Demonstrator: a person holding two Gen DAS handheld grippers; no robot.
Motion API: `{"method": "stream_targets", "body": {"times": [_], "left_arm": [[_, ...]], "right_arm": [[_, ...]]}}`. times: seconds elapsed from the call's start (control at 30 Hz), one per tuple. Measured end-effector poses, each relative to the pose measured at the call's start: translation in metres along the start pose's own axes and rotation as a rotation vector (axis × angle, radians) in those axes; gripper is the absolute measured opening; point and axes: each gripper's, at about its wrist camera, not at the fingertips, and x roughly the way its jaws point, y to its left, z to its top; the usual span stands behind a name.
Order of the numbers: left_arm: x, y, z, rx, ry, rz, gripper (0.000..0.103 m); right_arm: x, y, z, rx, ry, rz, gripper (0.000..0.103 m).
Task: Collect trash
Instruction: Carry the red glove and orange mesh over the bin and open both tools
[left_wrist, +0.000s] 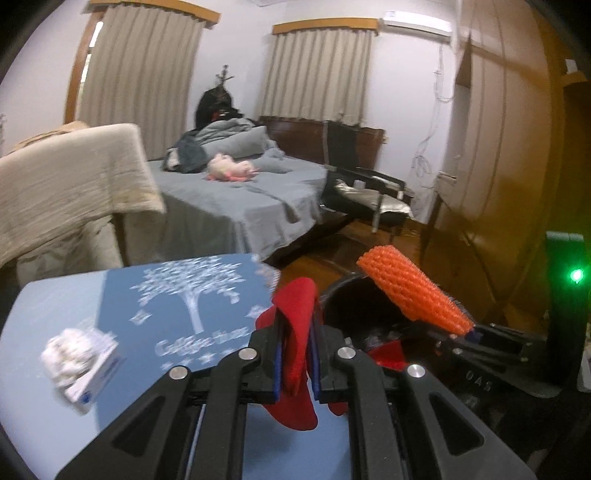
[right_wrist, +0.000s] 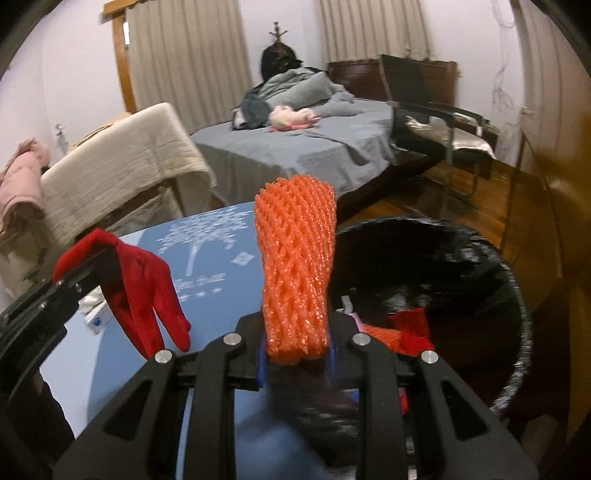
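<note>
With some red and orange scraps already lying in the black bin (right_wrist: 509, 280), the left hand-held gripper (left_wrist: 295, 354) is pinching a red cloth scrap (left_wrist: 297, 332) and the right hand-held gripper (right_wrist: 295, 354) is clamping an orange foam net (right_wrist: 295, 273) beside the bin's rim, while a crumpled white tissue (left_wrist: 68, 354) is waiting on the blue worktop (left_wrist: 48, 417).

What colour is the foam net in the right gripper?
Bright orange. The foam net shows best in the right wrist view, clamped in the right gripper.
</note>
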Motion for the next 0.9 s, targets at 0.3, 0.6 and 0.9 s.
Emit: {"method": "stream_targets", "body": {"times": [0.3, 0.6, 0.9], "left_arm": [[0.049, -0.056, 0.017, 0.044, 0.020, -0.119, 0.011], [0.096, -0.090, 0.024, 0.044, 0.078, -0.192, 0.011], [0.122, -0.090, 0.015, 0.052, 0.141, -0.216, 0.050]], "right_arm": [[0.003, -0.069, 0.006, 0.059, -0.009, -0.105, 0.023], [0.019, -0.117, 0.001, 0.102, 0.012, -0.165, 0.025], [0.028, -0.134, -0.013, 0.105, 0.027, -0.223, 0.074]]}}
